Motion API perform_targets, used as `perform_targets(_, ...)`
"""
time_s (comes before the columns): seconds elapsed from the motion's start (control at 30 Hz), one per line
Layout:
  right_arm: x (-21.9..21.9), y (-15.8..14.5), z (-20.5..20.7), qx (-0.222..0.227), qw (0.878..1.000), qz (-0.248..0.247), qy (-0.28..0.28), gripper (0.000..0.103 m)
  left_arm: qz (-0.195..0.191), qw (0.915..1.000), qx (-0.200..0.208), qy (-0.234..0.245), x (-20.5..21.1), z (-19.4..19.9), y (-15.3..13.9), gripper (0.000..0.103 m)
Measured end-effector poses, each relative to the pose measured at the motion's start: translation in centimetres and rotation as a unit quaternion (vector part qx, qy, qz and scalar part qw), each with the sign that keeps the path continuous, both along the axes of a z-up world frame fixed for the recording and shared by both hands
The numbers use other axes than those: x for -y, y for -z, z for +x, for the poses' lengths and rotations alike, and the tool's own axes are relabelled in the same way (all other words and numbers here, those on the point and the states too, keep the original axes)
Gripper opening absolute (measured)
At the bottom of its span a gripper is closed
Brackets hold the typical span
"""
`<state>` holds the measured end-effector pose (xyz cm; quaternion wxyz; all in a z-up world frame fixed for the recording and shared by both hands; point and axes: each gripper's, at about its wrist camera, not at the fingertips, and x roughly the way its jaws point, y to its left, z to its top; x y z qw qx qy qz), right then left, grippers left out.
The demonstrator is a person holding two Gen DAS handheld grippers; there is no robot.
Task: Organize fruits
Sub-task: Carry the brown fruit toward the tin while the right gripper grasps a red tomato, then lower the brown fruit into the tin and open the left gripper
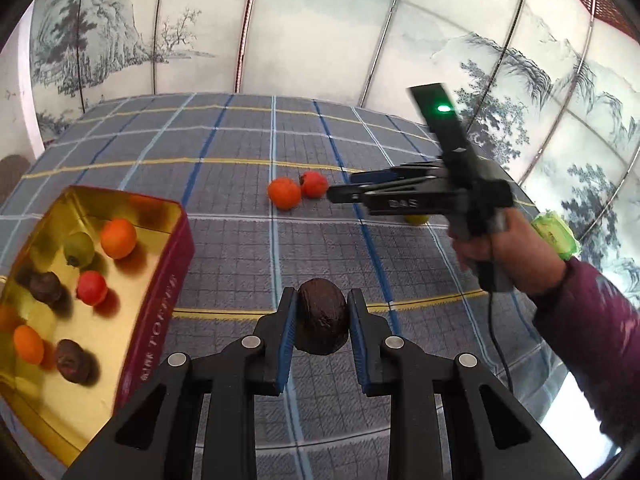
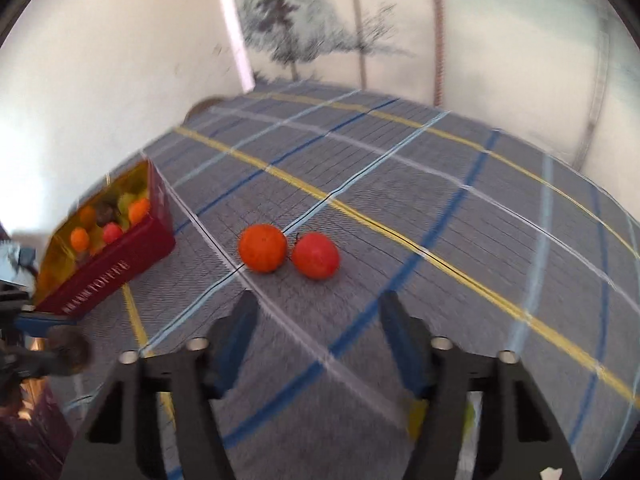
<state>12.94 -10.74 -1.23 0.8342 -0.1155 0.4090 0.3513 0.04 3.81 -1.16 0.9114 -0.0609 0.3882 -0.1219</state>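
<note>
My left gripper (image 1: 322,304) is shut on a dark brown wrinkled fruit (image 1: 321,316) and holds it above the checked cloth, right of the gold-lined red tin (image 1: 160,280). The tin holds several fruits: orange, red, green and brown. An orange fruit (image 1: 284,193) and a red fruit (image 1: 314,184) lie side by side mid-table. My right gripper (image 2: 318,312) is open and empty, just short of that orange fruit (image 2: 262,247) and red fruit (image 2: 315,255). The right gripper (image 1: 344,186) also shows in the left view, pointing at the pair.
A yellow fruit (image 1: 416,219) lies partly hidden under the right gripper. The tin (image 2: 108,268) sits at the table's left. The checked blue-grey cloth (image 1: 240,140) covers the table. A painted screen stands behind.
</note>
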Motion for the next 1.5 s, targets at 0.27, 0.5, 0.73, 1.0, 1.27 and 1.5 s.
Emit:
perform_targets(0.27, -1.9, 0.7, 2.7, -0.022, 0.999, 0.007, -0.025, 0.046, -0.010, 0.9999, 0.000, 0.008, -0.6, 0.5, -0.3, 0.026)
perform_targets(0.5, -1.8, 1.4, 3.4, -0.044, 0.999, 0.016, -0.009, 0.031, -0.017, 0.9998, -0.005, 0.009, -0.5, 0.7, 0.1, 0.026)
perform_targets(0.73, 1.6, 0.4, -3.3, -0.029, 0.998, 0.052, 0.029, 0.031, -0.019, 0.9998, -0.004, 0.002, -0.5, -0.2, -0.1, 0.026)
perform_targets(1.0, 3.5, 0.6, -10.7, -0.028, 0.995, 0.077, 0.052, 0.031, -0.009, 0.9998, 0.003, -0.015, -0.9, -2.5, -0.4, 0.026)
perform_targets(1.27, 3.0, 2.3, -13.1, -0.035, 0.996, 0.064, 0.058, 0.031, 0.012, 0.9989, 0.017, -0.041, -2.4, -4.8, -1.1, 0.026)
perform_targets(1.5, 3.1, 2.4, -13.4, -0.033, 0.995, 0.066, 0.070, 0.031, 0.032, 0.9966, 0.026, -0.072, -4.5, -6.3, -1.5, 0.026)
